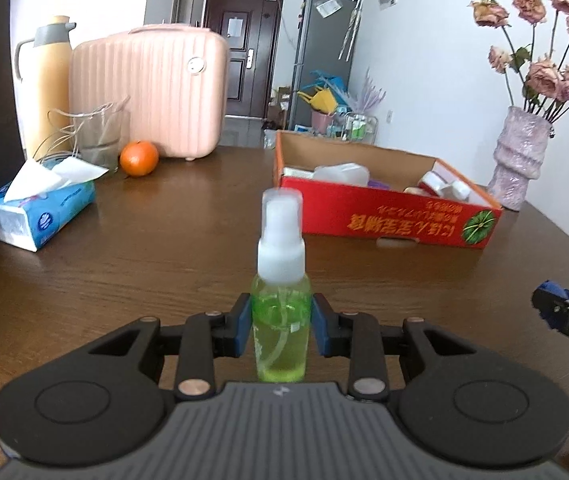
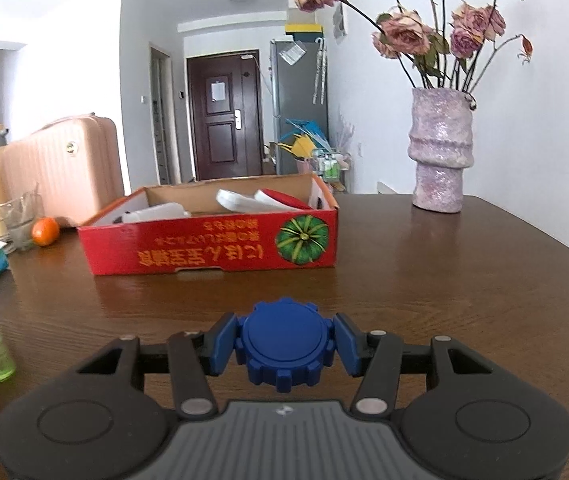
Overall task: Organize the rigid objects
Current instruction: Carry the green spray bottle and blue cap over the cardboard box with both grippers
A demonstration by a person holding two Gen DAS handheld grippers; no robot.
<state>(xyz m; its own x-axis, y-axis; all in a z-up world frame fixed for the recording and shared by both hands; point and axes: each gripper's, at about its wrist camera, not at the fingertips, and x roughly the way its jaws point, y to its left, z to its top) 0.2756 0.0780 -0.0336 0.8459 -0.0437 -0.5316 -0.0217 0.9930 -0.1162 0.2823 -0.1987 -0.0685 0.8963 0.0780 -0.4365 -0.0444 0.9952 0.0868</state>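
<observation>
Dark wooden tabletop (image 1: 164,248) in a white-walled room, brown door at the back. Open red cardboard box (image 1: 384,216) sits toward the far right of the tabletop, already holding white items; pink textured vase (image 2: 440,152) of dried roses stands at the far right corner, beside the box.

Left gripper (image 1: 281,322) is clamped on a small clear spray bottle of green liquid with a white pump top (image 1: 280,280), pads on its mid-body, bottle upright and apparently just off the wood. Right gripper (image 2: 284,346) is closed on a blue notched round plastic lid-like piece (image 2: 284,344), pads on its two sides.

Risks: the bottle is smooth and narrow — it could pivot or slip if swung fast; the notched disc may twist out between pads; a wide right-hand path could clip the vase; both hands converging on the box could collide.

Pose: both grippers point forward and slightly down toward the box, side by side, near the front edge.
</observation>
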